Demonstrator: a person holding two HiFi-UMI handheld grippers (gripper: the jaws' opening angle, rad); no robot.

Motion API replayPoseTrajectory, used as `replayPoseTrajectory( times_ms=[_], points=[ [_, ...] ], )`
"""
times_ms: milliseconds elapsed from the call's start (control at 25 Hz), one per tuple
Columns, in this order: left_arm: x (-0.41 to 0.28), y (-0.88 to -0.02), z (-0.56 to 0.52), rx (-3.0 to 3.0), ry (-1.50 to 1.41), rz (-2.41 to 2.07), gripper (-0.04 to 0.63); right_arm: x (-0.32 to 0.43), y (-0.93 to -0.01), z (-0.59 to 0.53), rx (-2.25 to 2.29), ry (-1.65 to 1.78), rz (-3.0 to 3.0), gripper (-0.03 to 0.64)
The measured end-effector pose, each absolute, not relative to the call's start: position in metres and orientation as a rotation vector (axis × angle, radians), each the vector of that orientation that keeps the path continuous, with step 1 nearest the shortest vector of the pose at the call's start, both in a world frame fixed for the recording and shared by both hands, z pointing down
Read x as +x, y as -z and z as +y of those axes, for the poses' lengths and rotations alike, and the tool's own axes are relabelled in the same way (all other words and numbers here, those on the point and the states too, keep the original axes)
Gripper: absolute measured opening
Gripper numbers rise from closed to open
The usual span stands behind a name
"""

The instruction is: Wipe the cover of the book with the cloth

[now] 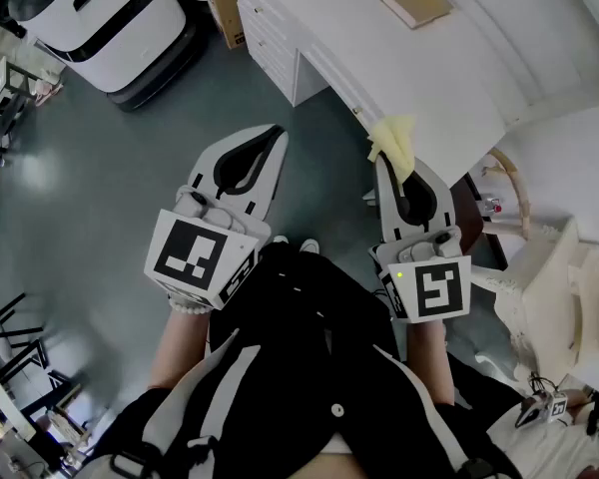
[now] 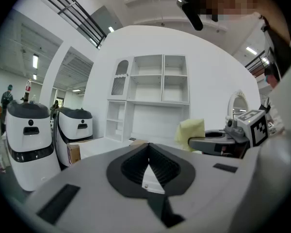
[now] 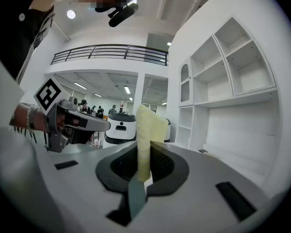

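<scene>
A soft pale-yellow cloth (image 1: pixel 396 141) is clamped in the jaws of the right gripper (image 1: pixel 381 168). The flat tan book (image 1: pixel 415 3) is seen lying on the white desk (image 1: pixel 499 78), well beyond it. The left gripper (image 1: pixel 278 140) is held closed, empty.

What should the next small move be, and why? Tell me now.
Probably carry the right gripper forward toward the book: its jaws are shut on the yellow cloth, while the book lies on the white desk ahead, well apart from the cloth.
</scene>
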State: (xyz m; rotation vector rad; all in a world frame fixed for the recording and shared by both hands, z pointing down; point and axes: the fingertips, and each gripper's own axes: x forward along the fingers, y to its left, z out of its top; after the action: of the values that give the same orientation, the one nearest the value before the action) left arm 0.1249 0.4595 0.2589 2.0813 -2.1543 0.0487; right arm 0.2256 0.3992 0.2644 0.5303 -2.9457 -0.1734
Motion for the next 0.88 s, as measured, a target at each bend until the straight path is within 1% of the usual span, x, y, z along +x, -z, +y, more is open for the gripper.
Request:
replayPoseTrajectory(
  times_ms=[440,880],
  points=[
    [0.123,-0.262,0.461,2.076,-0.046,-2.154,0.002,0.222,-0.266,0.402,0.509,0.184,-2.942,0.034],
    [0.107,-0.262,0.470,2.088,-0.028,-2.152,0.002,0.206,-0.261,0.406,0.555,0.171,-2.946,0.035]
  ],
)
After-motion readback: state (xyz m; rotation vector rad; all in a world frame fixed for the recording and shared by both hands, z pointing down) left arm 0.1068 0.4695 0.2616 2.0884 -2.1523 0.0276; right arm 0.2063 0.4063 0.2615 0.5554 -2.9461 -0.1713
